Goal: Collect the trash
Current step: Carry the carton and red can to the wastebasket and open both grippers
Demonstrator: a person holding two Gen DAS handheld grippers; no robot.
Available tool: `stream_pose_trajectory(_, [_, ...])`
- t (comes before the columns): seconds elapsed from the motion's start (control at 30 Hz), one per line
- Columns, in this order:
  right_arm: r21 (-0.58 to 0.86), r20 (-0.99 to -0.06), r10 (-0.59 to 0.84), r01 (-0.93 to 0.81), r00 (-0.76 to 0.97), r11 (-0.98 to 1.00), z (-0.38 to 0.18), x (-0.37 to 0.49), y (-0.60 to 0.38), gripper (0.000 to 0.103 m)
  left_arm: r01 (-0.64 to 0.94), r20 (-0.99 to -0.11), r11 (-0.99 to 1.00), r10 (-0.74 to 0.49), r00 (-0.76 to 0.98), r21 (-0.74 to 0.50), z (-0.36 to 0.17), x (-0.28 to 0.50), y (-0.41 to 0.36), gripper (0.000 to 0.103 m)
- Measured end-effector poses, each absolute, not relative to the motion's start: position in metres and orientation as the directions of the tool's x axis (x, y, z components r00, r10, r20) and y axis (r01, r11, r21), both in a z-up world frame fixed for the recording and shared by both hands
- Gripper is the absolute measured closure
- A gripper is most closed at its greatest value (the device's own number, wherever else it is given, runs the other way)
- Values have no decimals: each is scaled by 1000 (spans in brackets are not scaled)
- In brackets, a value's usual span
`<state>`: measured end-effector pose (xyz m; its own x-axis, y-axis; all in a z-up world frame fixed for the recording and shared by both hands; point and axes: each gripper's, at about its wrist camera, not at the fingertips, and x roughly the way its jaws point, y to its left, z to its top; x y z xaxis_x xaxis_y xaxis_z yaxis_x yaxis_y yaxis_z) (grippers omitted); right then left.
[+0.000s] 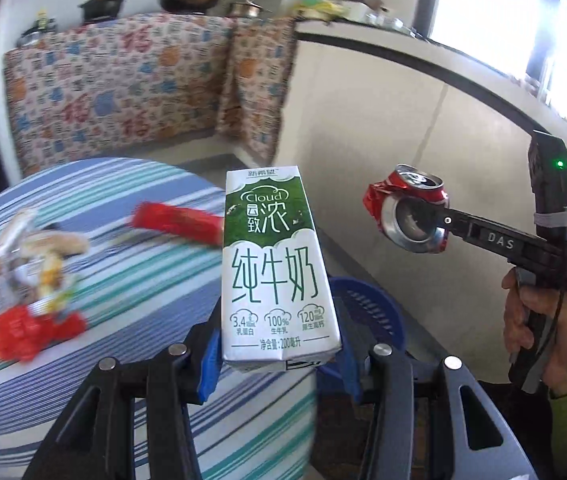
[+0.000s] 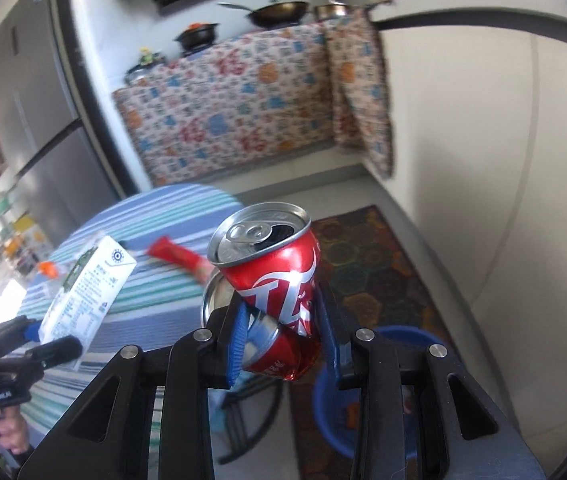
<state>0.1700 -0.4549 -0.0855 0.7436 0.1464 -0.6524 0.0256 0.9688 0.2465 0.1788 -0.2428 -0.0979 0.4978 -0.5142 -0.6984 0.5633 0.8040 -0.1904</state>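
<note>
My left gripper (image 1: 279, 354) is shut on the base of a green and white milk carton (image 1: 277, 264), which stands upright between the blue pads. The same carton (image 2: 87, 294) shows at the left of the right wrist view, held over the table's edge. My right gripper (image 2: 283, 340) is shut on a crushed red soda can (image 2: 279, 280), its open top tilted up. From the left wrist view that can (image 1: 411, 210) hangs in the air at the right, above a blue bin (image 1: 371, 312). The blue bin (image 2: 395, 396) sits on the floor below the can.
A round table with a striped cloth (image 1: 123, 264) carries a red wrapper (image 1: 177, 222) and a blurred heap of wrappers (image 1: 31, 280). A patterned rug (image 2: 375, 264) covers the floor. A cloth-draped counter (image 2: 235, 104) with pans stands behind; a pale wall (image 1: 383, 128) is at right.
</note>
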Motion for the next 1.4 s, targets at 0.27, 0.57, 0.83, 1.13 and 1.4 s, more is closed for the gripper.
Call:
stream_pose_trajectory(0.27, [167, -749, -17, 214, 662, 962, -120, 160, -533, 70, 633, -763, 748, -524, 377, -201, -147, 190, -360, 55])
stream_pose_trajectory(0.57, [145, -806, -60, 295, 589, 945, -154, 157, -570, 70, 653, -802, 726, -513, 306, -215, -188, 207, -411, 55])
stream_pose_trajectory(0.83, [166, -811, -58, 324, 582, 932, -159, 158, -581, 70, 667, -823, 716, -495, 279, -205, -209, 211, -429, 54])
stream_pose_trajectory(1.13, [183, -805, -62, 347, 590, 920, -164, 163, -585, 48, 702, -854, 700, -441, 276, -134, -249, 215, -453, 36])
stream_pose_trajectory(1.4, [219, -732, -69, 330, 678, 918, -133, 155, -588, 45, 667, -804, 725, -494, 330, -172, -222, 212, -431, 36])
